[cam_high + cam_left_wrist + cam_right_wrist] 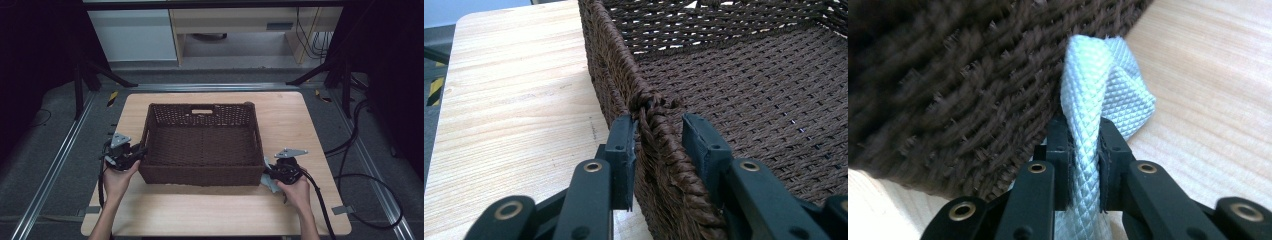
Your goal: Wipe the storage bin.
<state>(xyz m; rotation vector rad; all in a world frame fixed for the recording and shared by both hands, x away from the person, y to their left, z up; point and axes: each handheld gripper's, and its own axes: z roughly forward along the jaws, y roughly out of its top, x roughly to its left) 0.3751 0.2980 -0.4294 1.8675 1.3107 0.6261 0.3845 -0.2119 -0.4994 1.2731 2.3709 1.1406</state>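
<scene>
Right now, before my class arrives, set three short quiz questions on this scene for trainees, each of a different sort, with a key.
1. Multiple choice: what do the fingers of the right gripper pinch? A) a wooden block B) a pale cloth C) a cable
2. True or false: the brown wicker basket holds several objects.
3. Short answer: which part of the basket stands between the fingers of the left gripper?
Key: 1 B; 2 false, it is empty; 3 the rim of its side wall.
</scene>
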